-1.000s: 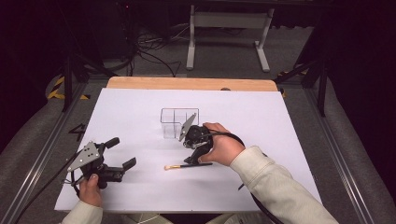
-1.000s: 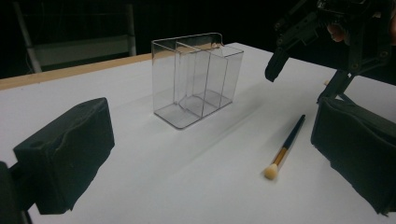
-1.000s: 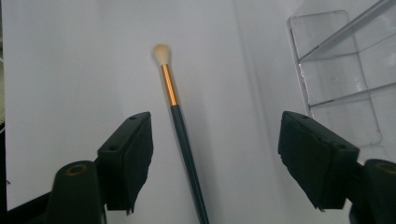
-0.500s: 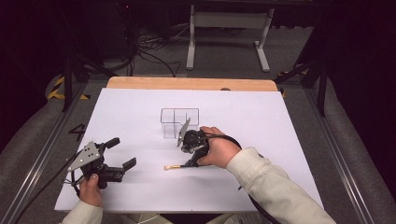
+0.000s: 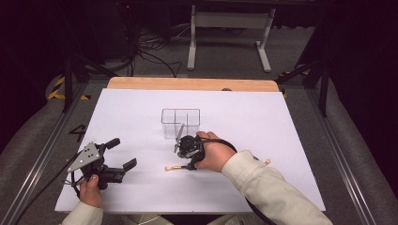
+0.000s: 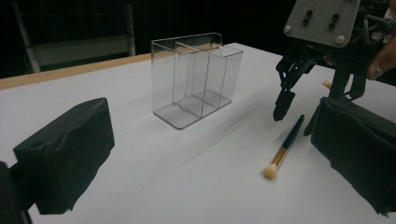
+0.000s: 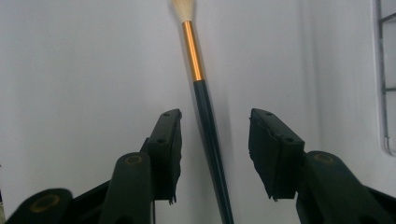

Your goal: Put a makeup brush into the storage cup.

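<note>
Black fingers closing astride the brush (not yet touching).

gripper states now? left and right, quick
Left gripper: open, empty.
Right gripper: open, jaws just closing around the brush, not yet pressing it.

White table sheet fills centre of the high view. Bare wooden strip along its far edge. Grey floor beyond, upper part of frame. White metal stand top centre, legs splayed. Black cables tangled upper left. Yellow-black hazard tape at left. Metal rails down right and left sides.
</note>
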Demonstrator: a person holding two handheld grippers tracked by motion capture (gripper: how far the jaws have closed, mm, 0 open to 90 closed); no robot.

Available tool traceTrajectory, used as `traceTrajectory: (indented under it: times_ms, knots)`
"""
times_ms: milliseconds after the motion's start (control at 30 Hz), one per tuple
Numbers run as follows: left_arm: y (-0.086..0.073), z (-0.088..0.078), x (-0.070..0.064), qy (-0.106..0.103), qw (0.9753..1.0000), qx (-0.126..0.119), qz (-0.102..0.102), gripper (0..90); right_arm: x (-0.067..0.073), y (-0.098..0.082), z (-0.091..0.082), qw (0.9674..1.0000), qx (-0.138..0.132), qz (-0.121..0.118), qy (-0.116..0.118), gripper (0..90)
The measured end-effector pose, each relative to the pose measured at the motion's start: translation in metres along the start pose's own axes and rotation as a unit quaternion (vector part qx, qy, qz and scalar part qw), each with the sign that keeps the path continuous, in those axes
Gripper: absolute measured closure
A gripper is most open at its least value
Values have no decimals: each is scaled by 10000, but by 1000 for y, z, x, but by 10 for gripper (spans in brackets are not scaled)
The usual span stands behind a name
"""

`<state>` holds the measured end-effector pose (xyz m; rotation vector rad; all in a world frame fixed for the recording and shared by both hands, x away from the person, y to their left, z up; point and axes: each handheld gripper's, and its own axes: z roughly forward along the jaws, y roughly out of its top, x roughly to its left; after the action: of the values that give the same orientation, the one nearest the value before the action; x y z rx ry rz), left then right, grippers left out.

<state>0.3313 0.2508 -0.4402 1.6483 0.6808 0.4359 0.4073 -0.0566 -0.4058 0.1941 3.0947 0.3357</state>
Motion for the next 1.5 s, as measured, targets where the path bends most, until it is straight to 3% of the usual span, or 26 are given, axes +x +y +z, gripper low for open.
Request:
traceTrajectory:
  times_ms: [833, 1000, 1100, 1500]
  knots:
    - [-1, 0, 0, -51, 10000, 16, -80, 3, 2, 4, 18, 9988, 489, -95, 2, 690]
    - [-1, 0, 0, -55, 10000, 11, -83, 3, 3, 7, 19, 9982, 586, -108, 40, 755]
    - [-1, 0, 0, -62, 9999, 22, -85, 4, 3, 8, 19, 9980, 617, -86, 85, 807]
    - [-1, 0, 1, -61, 10000, 26, -72, 4, 3, 10, 19, 9978, 652, -61, 105, 835]
